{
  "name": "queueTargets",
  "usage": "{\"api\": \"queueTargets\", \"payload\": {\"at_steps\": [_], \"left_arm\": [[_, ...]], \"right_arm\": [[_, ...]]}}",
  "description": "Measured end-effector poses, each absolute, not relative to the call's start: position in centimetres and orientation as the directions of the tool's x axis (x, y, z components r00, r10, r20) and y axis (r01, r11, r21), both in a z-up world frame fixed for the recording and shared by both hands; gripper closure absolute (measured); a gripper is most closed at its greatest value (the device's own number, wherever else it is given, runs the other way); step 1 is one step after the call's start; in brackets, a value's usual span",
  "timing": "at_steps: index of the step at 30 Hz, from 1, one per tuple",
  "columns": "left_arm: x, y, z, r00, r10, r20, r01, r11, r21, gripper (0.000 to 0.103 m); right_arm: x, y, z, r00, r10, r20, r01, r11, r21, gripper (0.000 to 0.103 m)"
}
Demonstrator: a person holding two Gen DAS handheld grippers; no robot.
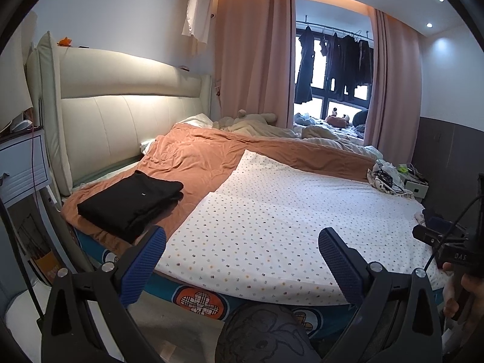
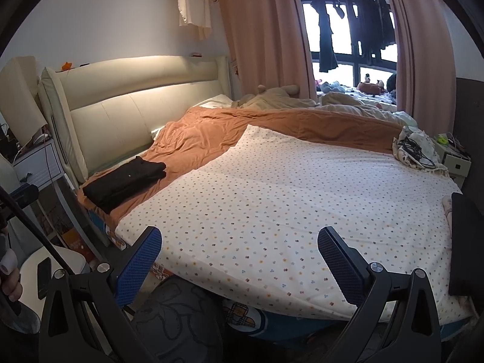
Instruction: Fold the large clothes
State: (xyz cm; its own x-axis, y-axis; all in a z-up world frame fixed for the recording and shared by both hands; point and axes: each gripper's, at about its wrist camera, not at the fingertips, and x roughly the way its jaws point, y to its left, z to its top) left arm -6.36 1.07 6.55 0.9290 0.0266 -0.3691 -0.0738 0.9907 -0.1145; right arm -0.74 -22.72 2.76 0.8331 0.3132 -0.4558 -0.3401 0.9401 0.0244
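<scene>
A folded black garment lies on the orange blanket at the bed's near left corner. A white dotted sheet is spread flat over the near part of the bed. My left gripper hovers open above the bed's front edge, nothing between its blue pads, with the black garment just beyond its left finger. My right gripper is open too, over the front edge of the dotted sheet. Another dark cloth shows at the right edge of the right wrist view.
A padded cream headboard and a white nightstand stand at the left. A pile of cloth and cables lies at the bed's far right. Pink curtains frame a window with hanging clothes. A person's knee is below.
</scene>
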Motion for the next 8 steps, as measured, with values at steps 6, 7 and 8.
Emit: {"api": "queueTargets", "payload": {"at_steps": [6,7,8], "left_arm": [[-6.13,1.04,6.22,0.928,0.011,-0.372,-0.062,0.99,-0.125,0.0],[-6.06,0.98,6.17,0.927,0.011,-0.374,-0.062,0.99,-0.123,0.0],[-5.97,0.97,6.1,0.927,0.01,-0.375,-0.061,0.991,-0.123,0.0]], "right_arm": [[-0.45,-22.76,2.45,0.842,0.289,-0.455,-0.319,0.948,0.01,0.0],[-0.39,-22.72,2.35,0.842,0.287,-0.456,-0.318,0.948,0.009,0.0],[-0.32,-22.7,2.3,0.843,0.284,-0.457,-0.314,0.949,0.009,0.0]]}}
